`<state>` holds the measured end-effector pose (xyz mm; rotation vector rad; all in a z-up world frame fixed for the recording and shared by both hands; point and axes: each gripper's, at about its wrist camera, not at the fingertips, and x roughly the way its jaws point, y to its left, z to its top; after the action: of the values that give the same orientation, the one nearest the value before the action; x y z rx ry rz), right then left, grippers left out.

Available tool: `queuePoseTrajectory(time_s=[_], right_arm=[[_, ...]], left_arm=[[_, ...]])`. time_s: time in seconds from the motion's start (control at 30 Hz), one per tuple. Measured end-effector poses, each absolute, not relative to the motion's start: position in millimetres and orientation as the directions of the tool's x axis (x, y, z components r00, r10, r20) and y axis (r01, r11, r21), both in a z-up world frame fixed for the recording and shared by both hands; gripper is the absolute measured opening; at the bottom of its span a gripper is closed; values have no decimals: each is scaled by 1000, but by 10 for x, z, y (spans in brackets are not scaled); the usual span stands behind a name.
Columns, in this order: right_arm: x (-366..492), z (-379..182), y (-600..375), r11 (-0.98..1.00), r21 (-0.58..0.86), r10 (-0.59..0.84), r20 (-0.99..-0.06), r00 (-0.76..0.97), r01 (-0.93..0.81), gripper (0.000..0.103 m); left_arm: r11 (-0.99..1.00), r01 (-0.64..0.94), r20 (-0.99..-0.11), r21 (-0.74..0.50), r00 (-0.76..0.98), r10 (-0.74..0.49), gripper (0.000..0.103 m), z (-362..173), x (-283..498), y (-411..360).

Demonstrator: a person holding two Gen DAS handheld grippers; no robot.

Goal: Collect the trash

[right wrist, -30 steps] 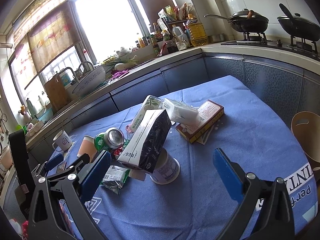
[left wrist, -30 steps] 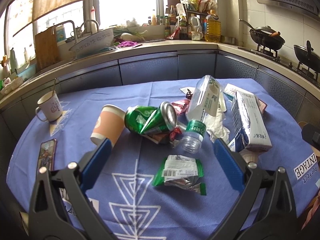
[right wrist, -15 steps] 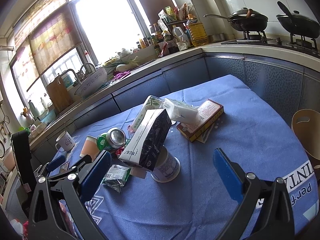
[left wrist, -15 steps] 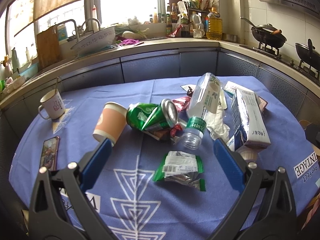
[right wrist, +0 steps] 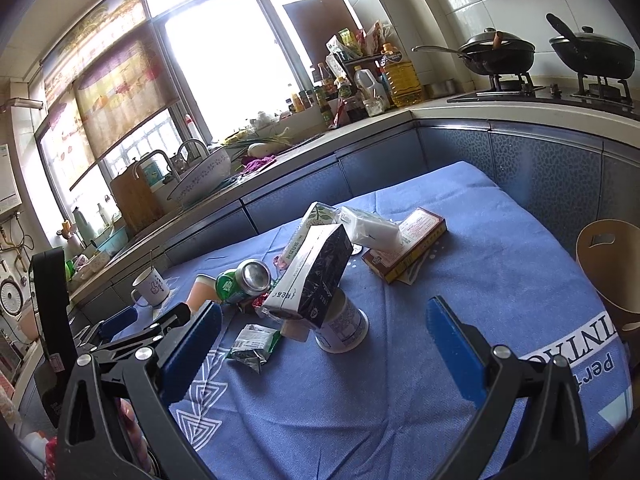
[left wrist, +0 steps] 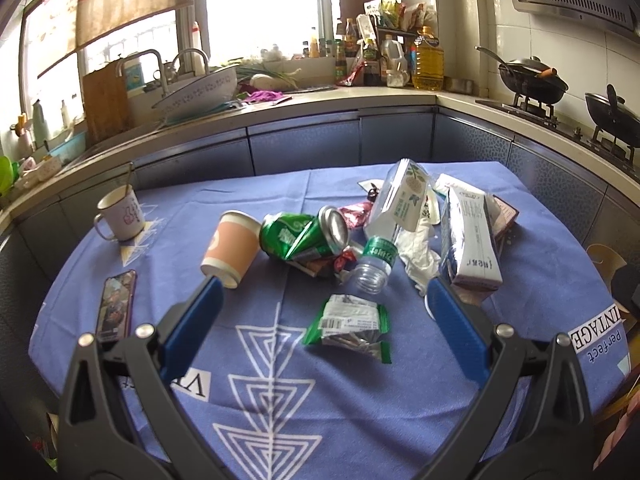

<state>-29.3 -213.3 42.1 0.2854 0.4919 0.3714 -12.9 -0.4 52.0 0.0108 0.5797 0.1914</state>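
Note:
Trash lies heaped mid-table on a blue cloth (left wrist: 400, 420). A green snack wrapper (left wrist: 349, 325) is nearest my left gripper (left wrist: 322, 292), which is open above the near side of the table. Behind the wrapper lie a crushed green can (left wrist: 302, 234), a tipped paper cup (left wrist: 231, 246), a clear plastic bottle (left wrist: 390, 220) and a carton (left wrist: 470, 236). My right gripper (right wrist: 324, 324) is open too, hovering above the cloth (right wrist: 400, 400). In front of it the carton (right wrist: 314, 276) leans on a white tub (right wrist: 347, 326), with the wrapper (right wrist: 254, 344) to the left and a flat brown box (right wrist: 406, 250) behind.
A mug (left wrist: 120, 212) and a phone (left wrist: 115, 306) sit on the table's left side. A tan bin (right wrist: 610, 268) stands off the right edge. Kitchen counters with a sink (left wrist: 200, 88) and stove pans (left wrist: 532, 78) wrap round behind.
Both grippers have drifted slightly back and up, so the trash pile looks a little farther away. Nothing on the table has moved and both stay open.

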Motion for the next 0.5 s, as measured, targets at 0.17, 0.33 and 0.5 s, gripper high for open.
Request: queuePoseTrajectory(time_s=[0.17, 0.33, 0.5], right_arm=[[-335, 392, -2134, 891, 347, 422, -401, 813, -292, 99], [-278, 381, -2116, 887, 347, 436, -410, 801, -305, 98], [-182, 353, -2129, 892, 340, 429, -420, 800, -300, 98]], left_arm=[[981, -184, -551, 59, 813, 186, 98, 507, -154, -41], [981, -183, -577, 56, 796, 182, 98, 463, -89, -76], [982, -179, -588, 60, 789, 180, 98, 430, 62, -113]])
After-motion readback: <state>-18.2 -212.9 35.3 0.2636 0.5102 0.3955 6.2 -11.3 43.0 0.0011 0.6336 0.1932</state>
